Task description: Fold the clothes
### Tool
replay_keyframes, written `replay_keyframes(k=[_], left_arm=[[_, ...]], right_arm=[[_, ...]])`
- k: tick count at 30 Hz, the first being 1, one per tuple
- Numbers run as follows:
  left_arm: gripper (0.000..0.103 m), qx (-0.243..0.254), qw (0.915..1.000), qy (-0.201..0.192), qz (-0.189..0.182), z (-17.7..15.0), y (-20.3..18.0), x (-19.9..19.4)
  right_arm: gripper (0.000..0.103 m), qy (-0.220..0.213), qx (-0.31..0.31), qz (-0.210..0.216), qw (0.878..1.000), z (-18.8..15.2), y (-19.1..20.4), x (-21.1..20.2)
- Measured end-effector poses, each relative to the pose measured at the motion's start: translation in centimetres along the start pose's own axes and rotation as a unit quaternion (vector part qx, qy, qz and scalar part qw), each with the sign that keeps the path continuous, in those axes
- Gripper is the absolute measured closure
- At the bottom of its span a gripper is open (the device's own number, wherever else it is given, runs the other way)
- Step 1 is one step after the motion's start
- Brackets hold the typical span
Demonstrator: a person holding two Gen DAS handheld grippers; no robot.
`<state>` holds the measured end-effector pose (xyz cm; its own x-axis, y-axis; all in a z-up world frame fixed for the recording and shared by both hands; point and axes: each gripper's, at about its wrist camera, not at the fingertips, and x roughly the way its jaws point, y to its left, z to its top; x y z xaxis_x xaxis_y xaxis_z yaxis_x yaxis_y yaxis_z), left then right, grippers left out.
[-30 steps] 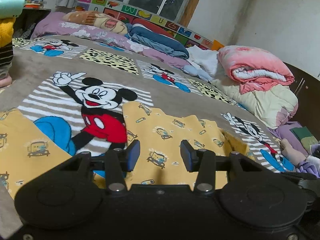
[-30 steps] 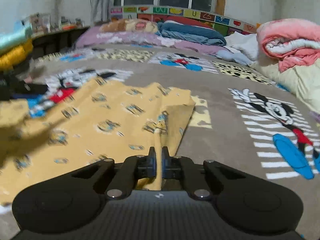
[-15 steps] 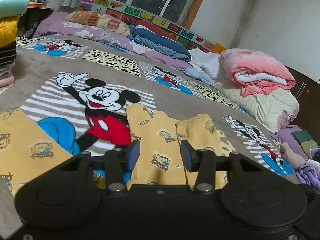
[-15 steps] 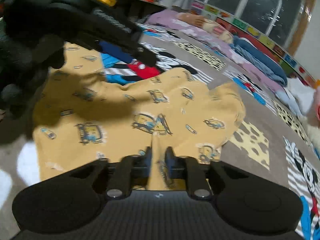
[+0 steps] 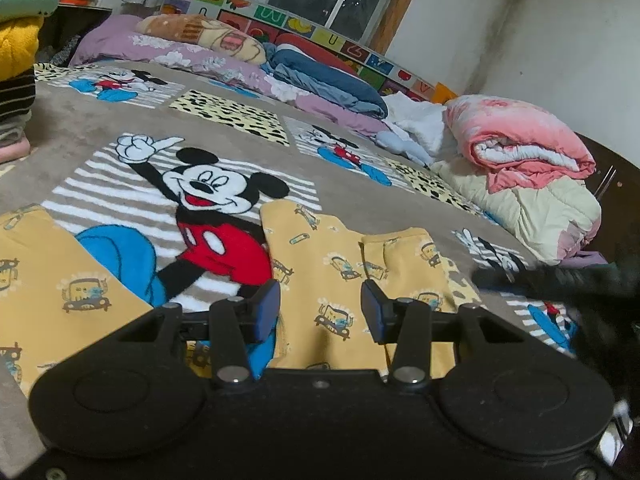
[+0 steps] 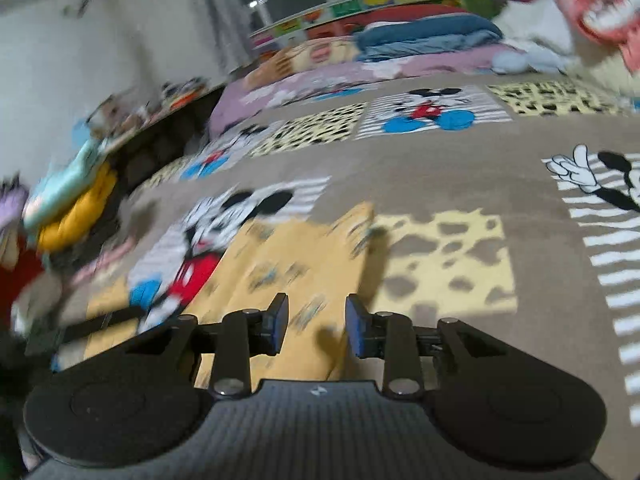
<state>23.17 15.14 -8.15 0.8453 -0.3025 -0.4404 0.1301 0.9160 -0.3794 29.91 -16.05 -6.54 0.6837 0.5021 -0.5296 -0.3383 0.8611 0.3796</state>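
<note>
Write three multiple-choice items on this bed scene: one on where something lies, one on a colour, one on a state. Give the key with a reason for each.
1. Where does the rolled pink quilt rest?
A. On a cream quilt at the right side of the bed
B. On the yellow garment
C. Under the window sill

2. What colour is the garment with small car prints lying in front of the left tool?
A. Blue
B. Yellow
C. Striped black

3. What is between the pads of the right tool?
A. A pinched fold of cloth
B. A pillow corner
C. Nothing; the cloth lies below them

Key: 1 A, the pink roll sits on top of the cream bundle. 2 B, the printed cloth is yellow in both views. 3 C, the jaws are opening with a clear gap, and the garment lies flat on the blanket.
</note>
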Motion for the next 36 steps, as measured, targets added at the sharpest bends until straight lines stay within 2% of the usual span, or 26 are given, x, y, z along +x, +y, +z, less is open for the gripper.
replay_keyframes(k=[5, 12, 13, 16, 17, 21, 26, 36], left_arm=[[0.060, 0.000, 1.0000, 0.007, 0.002, -0.3, 0.3, 0.6], [0.060, -0.001, 1.0000, 0.009, -0.001, -0.2, 0.4, 0.8], [0.060, -0.001, 1.0000, 0.009, -0.001, -0.2, 0.4, 0.8], [0.060, -0.002, 1.0000, 0.010, -0.002, -0.2, 0.4, 0.9], [0.060, -0.002, 0.9999, 0.010, -0.002, -0.2, 0.4, 0.9], [0.060, 0.000, 1.0000, 0.009, -0.003, -0.1, 0.3, 0.9], [0.060, 0.007, 0.9999, 0.007, -0.006, -0.1, 0.0, 0.7], [0.060, 0.026, 0.9995, 0.008, -0.018, -0.2, -1.2, 0.5]], right_arm=[[0.069, 0.000, -0.016, -0.007, 1.000, 2.4, -1.1, 3.9], [0.069, 0.011, -0.021, -0.027, 0.999, 3.7, -1.6, 7.9], [0.071, 0.011, -0.021, -0.023, 0.999, 3.8, -1.6, 8.1], [0.098, 0.006, -0.034, -0.026, 0.999, 3.8, -1.2, 8.2], [0.098, 0.003, -0.040, -0.028, 0.999, 3.9, -1.0, 8.1], [0.100, -0.026, -0.050, -0.042, 0.998, 4.1, -0.4, 6.2], [0.100, -0.053, -0.026, -0.054, 0.997, 5.1, -1.8, 3.3], [0.100, -0.099, 0.037, -0.114, 0.988, 5.4, -8.3, -5.4]])
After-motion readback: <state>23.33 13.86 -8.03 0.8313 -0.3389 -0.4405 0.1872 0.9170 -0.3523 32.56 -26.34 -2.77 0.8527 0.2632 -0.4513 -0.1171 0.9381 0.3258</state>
